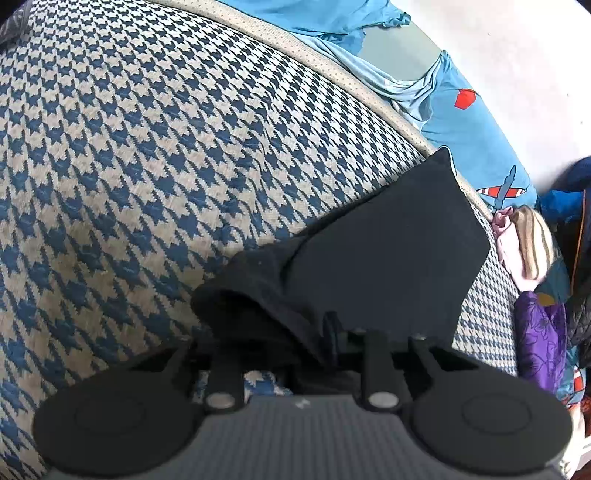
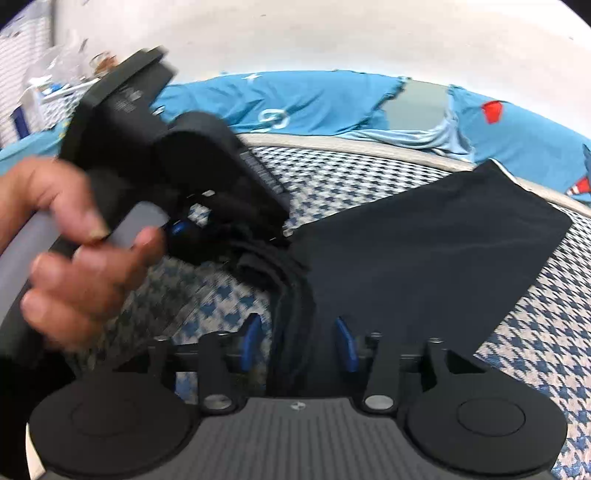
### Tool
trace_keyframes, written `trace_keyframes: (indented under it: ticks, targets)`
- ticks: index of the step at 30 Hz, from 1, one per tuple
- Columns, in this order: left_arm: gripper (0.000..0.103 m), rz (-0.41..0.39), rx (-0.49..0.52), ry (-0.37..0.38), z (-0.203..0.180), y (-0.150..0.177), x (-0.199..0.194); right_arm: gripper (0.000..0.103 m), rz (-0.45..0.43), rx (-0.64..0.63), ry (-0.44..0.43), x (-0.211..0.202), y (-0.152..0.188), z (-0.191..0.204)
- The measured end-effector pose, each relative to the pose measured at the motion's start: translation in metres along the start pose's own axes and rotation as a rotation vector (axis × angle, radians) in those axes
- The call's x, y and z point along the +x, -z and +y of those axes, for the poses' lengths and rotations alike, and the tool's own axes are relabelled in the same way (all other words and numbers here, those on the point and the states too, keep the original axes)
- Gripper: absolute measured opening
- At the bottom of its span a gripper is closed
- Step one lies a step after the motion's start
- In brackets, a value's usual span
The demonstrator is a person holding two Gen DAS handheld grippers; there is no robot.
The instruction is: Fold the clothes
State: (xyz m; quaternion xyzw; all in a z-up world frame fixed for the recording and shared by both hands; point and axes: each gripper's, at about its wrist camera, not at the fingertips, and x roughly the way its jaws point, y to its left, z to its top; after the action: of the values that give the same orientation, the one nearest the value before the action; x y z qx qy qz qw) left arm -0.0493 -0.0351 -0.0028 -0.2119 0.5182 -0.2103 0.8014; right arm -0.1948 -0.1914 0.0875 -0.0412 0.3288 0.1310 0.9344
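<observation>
A black garment [image 1: 388, 258] lies on the blue-and-cream houndstooth mat [image 1: 147, 147]; its flat part stretches away toward the far right. My left gripper [image 1: 299, 343] is shut on the garment's bunched near edge, which drapes over its fingers. In the right wrist view the same garment [image 2: 424, 251] spreads to the right. My right gripper [image 2: 299, 332] has its blue fingertips [image 2: 345, 343] apart on both sides of a bunched fold of it. The left gripper [image 2: 236, 229], held in a hand [image 2: 74, 240], grips the cloth just ahead, blurred.
A blue printed sheet [image 1: 461, 122] borders the mat at the far side. A pile of other clothes, pink, striped and purple [image 1: 532, 288], lies at the right edge. A white wall [image 2: 332, 33] stands behind. Clutter [image 2: 44, 85] sits at the far left.
</observation>
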Motion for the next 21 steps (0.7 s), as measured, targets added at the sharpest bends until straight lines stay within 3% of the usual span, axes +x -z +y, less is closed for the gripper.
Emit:
trace_keyframes:
  ticks: [3,10,15,21]
  targets:
    - [0.022,-0.003,-0.002,-0.001,0.000,0.001,0.000,0.052,0.012,-0.039,-0.007,0.000,0.005,0.007]
    - [0.018,-0.008,0.007,-0.013,-0.001,0.003,0.003,0.049,0.007,-0.139,0.076,0.010,0.014,0.018]
    - [0.010,-0.020,0.027,-0.039,-0.001,0.004,0.002,0.009,0.002,-0.137,0.087,0.013,0.012,0.019]
    - [0.009,-0.085,0.044,-0.104,0.000,-0.001,-0.010,0.007,-0.011,-0.143,0.061,0.014,0.005,0.030]
